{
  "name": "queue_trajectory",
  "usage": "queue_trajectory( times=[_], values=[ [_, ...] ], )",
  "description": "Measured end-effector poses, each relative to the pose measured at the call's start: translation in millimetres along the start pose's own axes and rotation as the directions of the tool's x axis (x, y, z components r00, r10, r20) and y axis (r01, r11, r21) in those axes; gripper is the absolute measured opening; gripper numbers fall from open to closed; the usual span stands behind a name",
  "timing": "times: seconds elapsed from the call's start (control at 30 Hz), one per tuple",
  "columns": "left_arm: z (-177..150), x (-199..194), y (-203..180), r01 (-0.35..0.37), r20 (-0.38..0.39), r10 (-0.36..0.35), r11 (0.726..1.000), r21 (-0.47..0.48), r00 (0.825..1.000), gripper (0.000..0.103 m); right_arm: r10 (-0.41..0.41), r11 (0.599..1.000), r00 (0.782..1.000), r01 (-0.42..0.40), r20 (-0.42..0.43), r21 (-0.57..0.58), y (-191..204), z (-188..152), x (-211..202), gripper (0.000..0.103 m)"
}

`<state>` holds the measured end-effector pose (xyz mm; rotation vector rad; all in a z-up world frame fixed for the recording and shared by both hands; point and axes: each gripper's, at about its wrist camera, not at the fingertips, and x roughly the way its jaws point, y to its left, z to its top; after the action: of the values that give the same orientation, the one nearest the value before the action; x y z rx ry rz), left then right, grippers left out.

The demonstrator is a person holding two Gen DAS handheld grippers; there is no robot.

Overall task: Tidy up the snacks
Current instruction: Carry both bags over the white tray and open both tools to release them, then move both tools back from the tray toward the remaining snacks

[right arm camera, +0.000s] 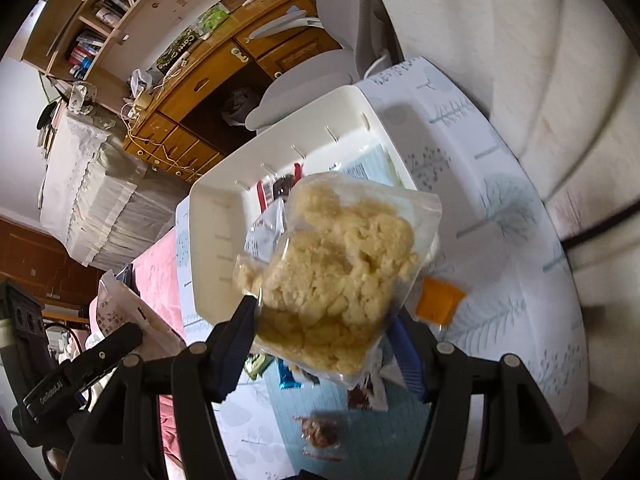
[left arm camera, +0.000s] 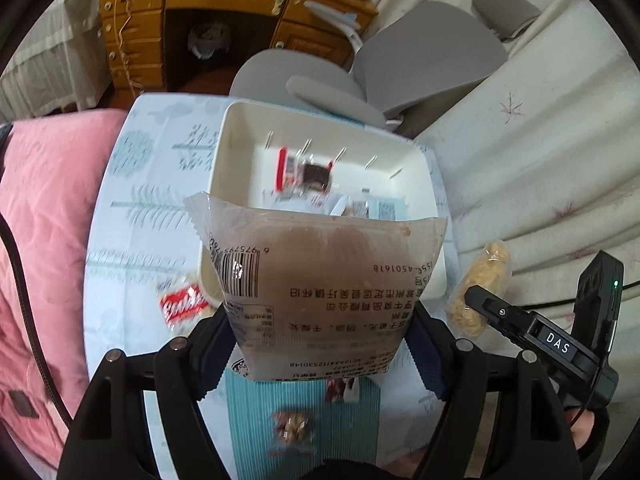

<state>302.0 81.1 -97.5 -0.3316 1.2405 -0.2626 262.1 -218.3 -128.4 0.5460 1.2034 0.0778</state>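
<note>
A table [left arm camera: 132, 216] with a pale tree-print cloth fills both views, and the white bin [left arm camera: 240, 128] stands on it, holding a red-and-dark packet [left arm camera: 306, 172] and a few pale wrappers. Only the left wrist view shows the pink bedding [left arm camera: 52, 208] along the table's left side and a red-and-white packet [left arm camera: 186, 304] lying just outside the bin's near-left corner. Only the right wrist view shows the bookshelf [right arm camera: 100, 16] above the wooden desk [right arm camera: 208, 76] and an orange packet [right arm camera: 438, 300] on the cloth right of the bin.

The left gripper [left arm camera: 322, 344] is clamped on a brown cake pack [left arm camera: 320, 280] with a barcode, held upright over the bin's near wall. The right gripper [right arm camera: 326, 340] grasps a clear bag of pale yellow puffs [right arm camera: 336, 272], raised over the bin's near corner; the same bag appears in the left view beside the bin's right side.

A small nut packet [left arm camera: 290, 428] lies on a blue striped mat [left arm camera: 304, 408] beneath the grippers.
</note>
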Motion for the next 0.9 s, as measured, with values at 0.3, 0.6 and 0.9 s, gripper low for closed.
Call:
queue_trajectory(
  times=[0.3, 0.6, 0.9],
  values=[
    [11, 30, -7, 0.001, 0.069, -0.001, 1.000, -0.007, 0.998, 0.077, 0.019, 0.995, 1.000, -0.019, 0.003, -0.096, 1, 24, 20, 0.064],
    [16, 40, -7, -0.020, 0.091, 0.023, 0.999, -0.042, 0.996, 0.094, 0.043, 0.993, 0.997, -0.050, -0.062, -0.104, -8, 30, 41, 0.080],
    [1, 27, -13, 0.012, 0.092, -0.009, 0.999, -0.031, 0.996, 0.093, 0.050, 0.997, 0.998, -0.053, -0.045, -0.064, -13, 22, 27, 0.082]
  ],
)
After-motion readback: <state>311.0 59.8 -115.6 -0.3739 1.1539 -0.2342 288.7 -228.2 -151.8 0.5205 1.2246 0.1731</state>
